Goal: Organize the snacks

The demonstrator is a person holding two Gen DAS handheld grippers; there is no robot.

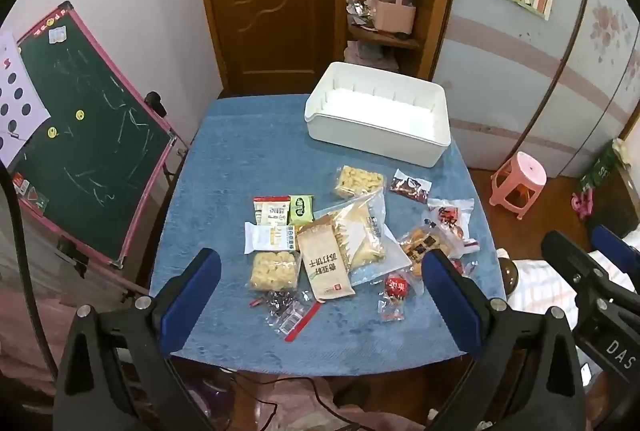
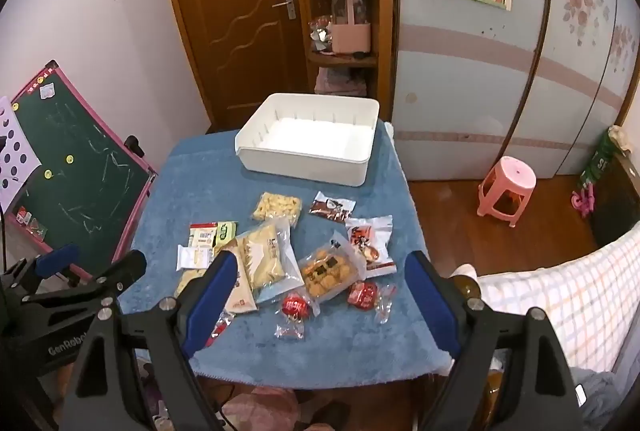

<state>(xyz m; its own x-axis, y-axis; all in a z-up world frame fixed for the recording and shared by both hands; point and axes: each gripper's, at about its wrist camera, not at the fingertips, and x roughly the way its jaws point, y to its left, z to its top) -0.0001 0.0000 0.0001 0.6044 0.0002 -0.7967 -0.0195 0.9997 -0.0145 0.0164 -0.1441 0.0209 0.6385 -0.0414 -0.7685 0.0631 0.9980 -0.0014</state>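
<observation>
A blue cloth (image 1: 224,159) covers the tabletop, and a white bin (image 1: 376,113) stands at its far end with nothing in it. The snacks (image 1: 332,235) lie scattered in the middle of the cloth, between the bin and the near edge: two clear packs of pale puffs (image 1: 358,181), a tan cracker packet (image 1: 326,265), a large clear bag of wafers (image 2: 266,257), a tray of golden cookies (image 2: 328,271), small green and white sachets (image 1: 300,209), and red wrapped candies (image 2: 294,305) nearest the front. The left gripper (image 1: 320,287) hangs above the near edge with its jaws wide apart and nothing between them. The right gripper (image 2: 320,295) hovers beside it, its jaws also well apart and holding nothing. A chalkboard (image 1: 92,143) leans at the left, and a pink stool (image 2: 506,187) stands on the floor at the right.
</observation>
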